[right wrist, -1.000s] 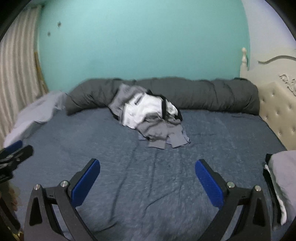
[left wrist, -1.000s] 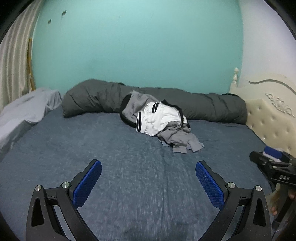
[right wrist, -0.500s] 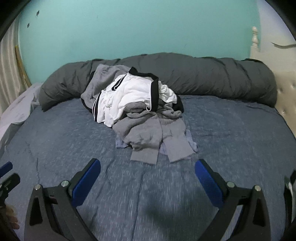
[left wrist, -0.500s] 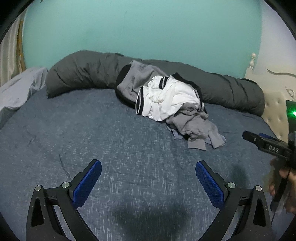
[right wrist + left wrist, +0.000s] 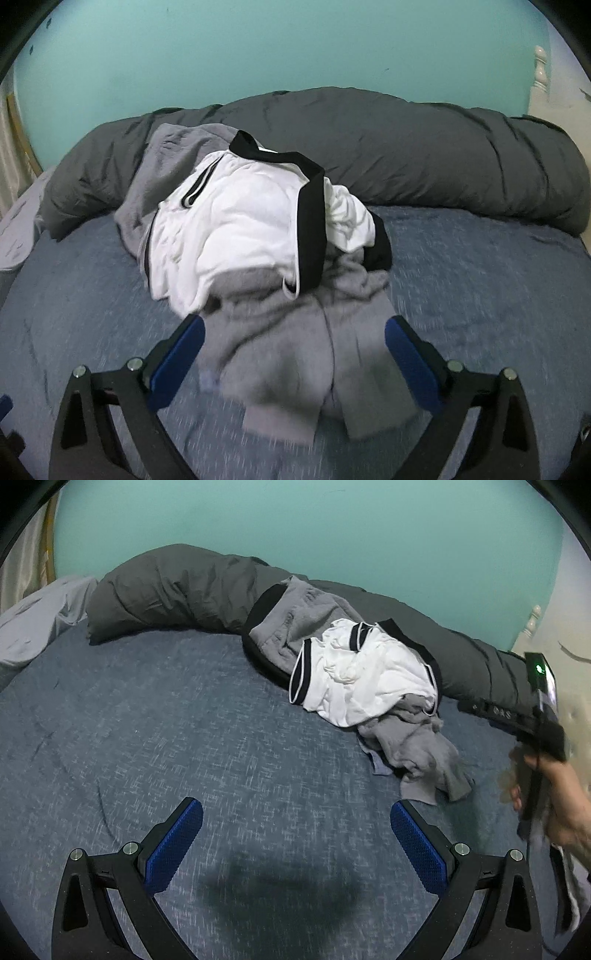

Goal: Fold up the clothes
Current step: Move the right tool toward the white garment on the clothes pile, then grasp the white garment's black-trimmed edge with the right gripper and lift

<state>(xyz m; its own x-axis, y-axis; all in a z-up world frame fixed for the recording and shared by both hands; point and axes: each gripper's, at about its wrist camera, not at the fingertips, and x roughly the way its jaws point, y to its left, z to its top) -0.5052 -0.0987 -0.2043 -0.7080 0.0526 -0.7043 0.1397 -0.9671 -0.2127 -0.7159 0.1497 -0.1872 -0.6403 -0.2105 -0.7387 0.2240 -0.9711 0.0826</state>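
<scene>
A heap of clothes lies on the blue bed: a white garment with black trim sits on top, and grey garments spill out in front. My left gripper is open over bare sheet, left of and nearer than the heap. My right gripper is open, its blue fingers either side of the front grey garment, just above it. In the left wrist view the right gripper body shows at the right edge, held by a hand.
A long dark grey rolled duvet runs along the teal wall behind the heap. A pale grey sheet is bunched at the far left. A cream headboard post stands at the right.
Both grippers have moved forward toward the heap. The right one now hangs over the front grey garment; the left one has shifted so the heap lies to its right.
</scene>
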